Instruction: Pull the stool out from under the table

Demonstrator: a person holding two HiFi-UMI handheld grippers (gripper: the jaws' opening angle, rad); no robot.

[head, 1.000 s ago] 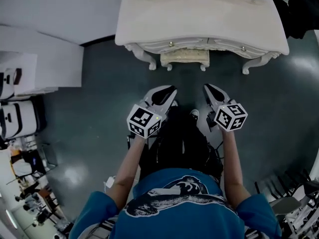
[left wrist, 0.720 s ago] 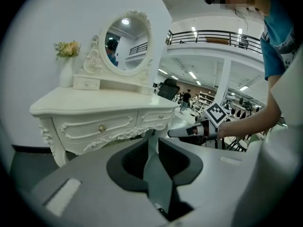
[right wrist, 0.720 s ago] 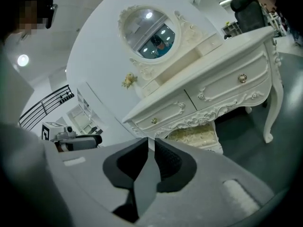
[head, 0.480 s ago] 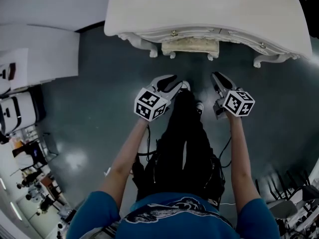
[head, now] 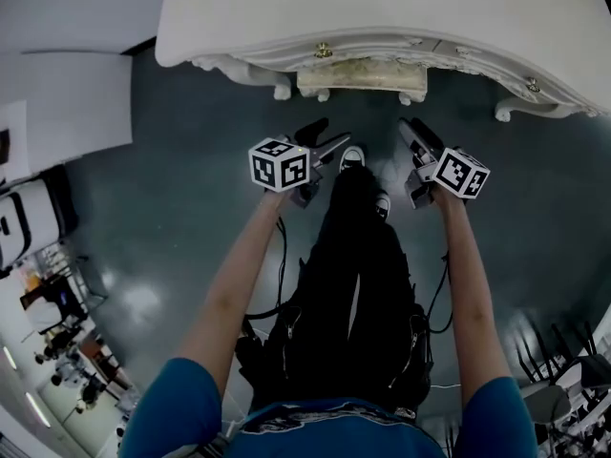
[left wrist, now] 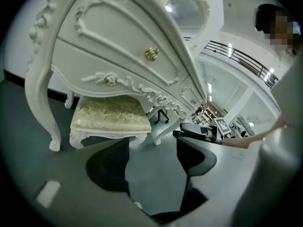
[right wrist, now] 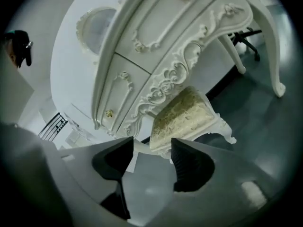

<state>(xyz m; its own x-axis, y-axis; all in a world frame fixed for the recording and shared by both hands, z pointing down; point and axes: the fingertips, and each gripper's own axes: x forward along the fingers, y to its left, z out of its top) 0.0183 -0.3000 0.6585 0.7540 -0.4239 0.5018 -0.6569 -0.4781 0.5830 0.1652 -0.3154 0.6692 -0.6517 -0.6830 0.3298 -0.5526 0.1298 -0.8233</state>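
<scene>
The stool (head: 361, 76) sat tucked under the white dressing table (head: 382, 12), between its front legs. Only the front edge of its cream cushion showed past the table's carved apron, so nothing had been drawn out yet. You stood just in front of the table, squared to that gap, which I judge was to line both tools up with the stool's front corners.

Your left gripper (head: 326, 135) hung in front of the table, short of the stool and touching nothing. Its jaws were opening, roughly half spread, with only floor (left wrist: 151, 174) between them. Your right gripper (head: 412, 134) was likewise in front of the table, its jaws opening to a somewhat narrower gap. The stool's near corner sat beyond them, not between the pads.

Both forearms (head: 239, 275) reached forward and down towards the table, roughly parallel, marker cubes (head: 278, 163) turned upward. The spreading jaws read as preparation for a grasp on the seat frame.
</scene>
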